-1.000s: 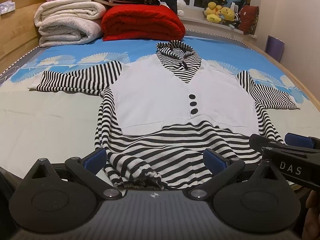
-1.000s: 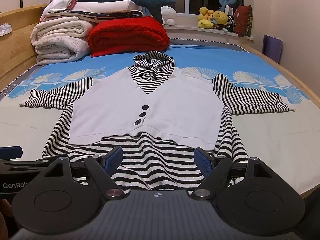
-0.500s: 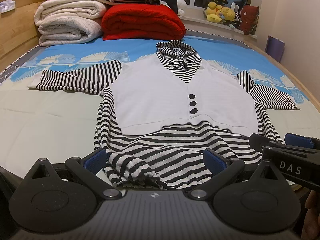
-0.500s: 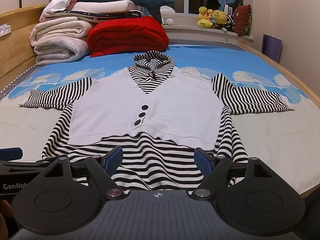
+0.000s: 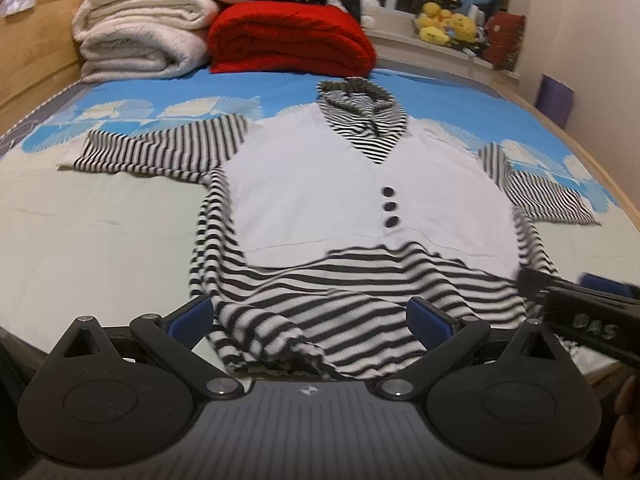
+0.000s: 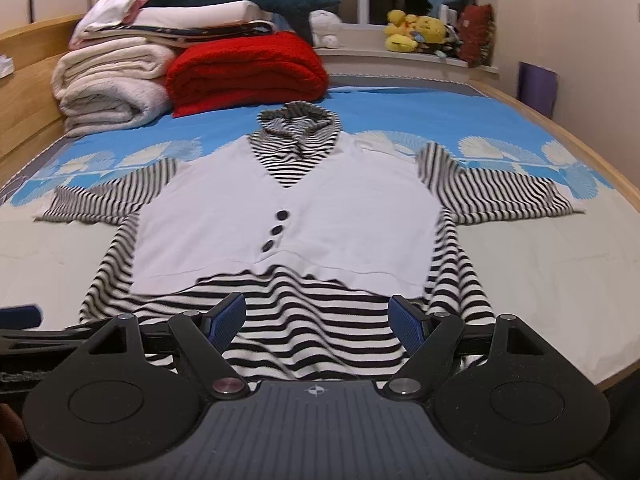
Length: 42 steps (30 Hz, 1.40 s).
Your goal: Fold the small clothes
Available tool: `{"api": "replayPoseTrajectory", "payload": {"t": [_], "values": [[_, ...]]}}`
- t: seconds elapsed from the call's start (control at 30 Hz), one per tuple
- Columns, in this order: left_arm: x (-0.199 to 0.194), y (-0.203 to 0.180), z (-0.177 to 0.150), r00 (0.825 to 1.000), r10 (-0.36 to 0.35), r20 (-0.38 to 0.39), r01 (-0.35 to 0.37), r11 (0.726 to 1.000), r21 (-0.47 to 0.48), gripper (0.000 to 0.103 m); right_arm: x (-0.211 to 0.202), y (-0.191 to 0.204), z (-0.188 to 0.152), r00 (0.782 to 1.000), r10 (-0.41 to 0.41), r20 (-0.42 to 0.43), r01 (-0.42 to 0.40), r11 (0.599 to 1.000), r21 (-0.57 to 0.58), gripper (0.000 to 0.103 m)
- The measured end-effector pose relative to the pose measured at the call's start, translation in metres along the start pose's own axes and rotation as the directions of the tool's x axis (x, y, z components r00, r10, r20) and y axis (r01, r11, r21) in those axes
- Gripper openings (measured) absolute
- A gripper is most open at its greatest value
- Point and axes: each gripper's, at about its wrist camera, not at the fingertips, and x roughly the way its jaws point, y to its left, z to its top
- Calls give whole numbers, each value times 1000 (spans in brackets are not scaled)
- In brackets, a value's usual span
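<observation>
A striped top point(image 5: 360, 216) with a pale vest front lies face up and spread flat on the bed point(image 5: 80, 240), its hood toward the red blanket point(image 5: 292, 40) and its hem toward the near edge of the bed. The left gripper point(image 5: 308, 316) is released, jaws wide apart, poised over the hem's left corner, where the fabric is bunched into a small roll. The right gripper point(image 6: 318, 320) is likewise released and hovers over the hem nearer its right side. Neither holds any cloth yet. The step in hand looks like taking the hem at two points to begin the fold. To do it well, each gripper should pinch both layers right at the hem edge, level with one another (the bunched corner wants flattening first), then lift evenly so the stripes stay straight and carry the hem toward the hood without dragging the sleeves.
</observation>
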Motion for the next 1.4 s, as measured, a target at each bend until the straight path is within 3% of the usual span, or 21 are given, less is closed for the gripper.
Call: {"api": "replayPoseTrajectory", "payload": {"t": [0.17, 0.23, 0.3, 0.4, 0.47, 0.53, 0.6, 0.63, 0.67, 0.7, 0.77, 0.83, 1.0, 1.07, 1.1, 1.2, 1.27, 1.33, 1.4], "values": [[24, 24, 16, 997, 60, -53, -64, 994, -85, 102, 13, -26, 11, 991, -130, -5, 131, 991, 6, 80], [44, 34, 24, 991, 83, -108, -94, 990, -102, 102, 26, -37, 15, 979, -197, -42, 197, 980, -5, 80], [64, 44, 28, 983, 103, -154, -122, 985, -119, 102, 45, -51, 17, 975, -213, -60, 216, 975, 53, 80], [92, 53, 27, 970, 136, -204, -160, 982, -104, 99, 69, -70, 14, 951, -273, -143, 289, 952, 102, 80], [108, 59, 20, 959, 149, -239, -173, 981, -85, 90, 83, -82, 8, 937, -297, -184, 321, 939, 123, 79], [119, 66, 11, 950, 141, -280, -170, 982, -83, 66, 94, -90, 0, 917, -322, -234, 356, 926, 121, 79], [122, 77, 3, 950, 89, -298, -135, 982, -135, 57, 104, -100, -7, 910, -318, -267, 363, 921, 139, 78], [121, 79, 1, 955, 74, -286, -120, 982, -148, 50, 106, -104, -12, 905, -315, -287, 366, 919, 147, 74], [119, 79, 1, 958, 51, -282, -95, 985, -146, 32, 109, -107, -15, 903, -304, -303, 362, 919, 157, 69], [116, 78, 1, 960, 31, -278, -74, 987, -143, 17, 110, -110, -17, 904, -290, -314, 353, 921, 167, 57], [107, 77, -1, 964, 37, -264, -72, 990, -122, 11, 107, -113, -21, 913, -263, -312, 330, 926, 184, 49], [97, 76, -3, 965, 50, -256, -83, 989, -120, 9, 106, -112, -20, 925, -234, -299, 299, 935, 190, 29], [80, 73, -10, 955, 73, -287, -112, 986, -122, 9, 99, -114, -15, 924, -235, -300, 300, 934, 193, 22], [85, 71, -8, 944, 94, -315, -134, 985, -111, 17, 101, -117, -14, 921, -224, -318, 298, 932, 206, 22], [81, 70, -5, 947, 113, -300, -150, 983, -103, 23, 104, -119, -12, 921, -217, -323, 293, 933, 211, 25], [55, 56, 10, 974, 180, -140, -184, 983, -17, 33, 98, -122, -4, 925, -236, -298, 310, 922, 233, 43], [41, 46, 14, 988, 147, -51, -145, 989, 29, 37, 86, -120, 1, 936, -256, -242, 315, 917, 245, 47], [45, 41, 14, 994, 78, -75, -76, 997, 25, 37, 82, -116, 5, 942, -249, -224, 299, 927, 229, 49], [64, 42, 8, 980, 21, -200, -24, 1000, -13, 37, 88, -114, 2, 936, -241, -258, 294, 937, 190, 49]]}}
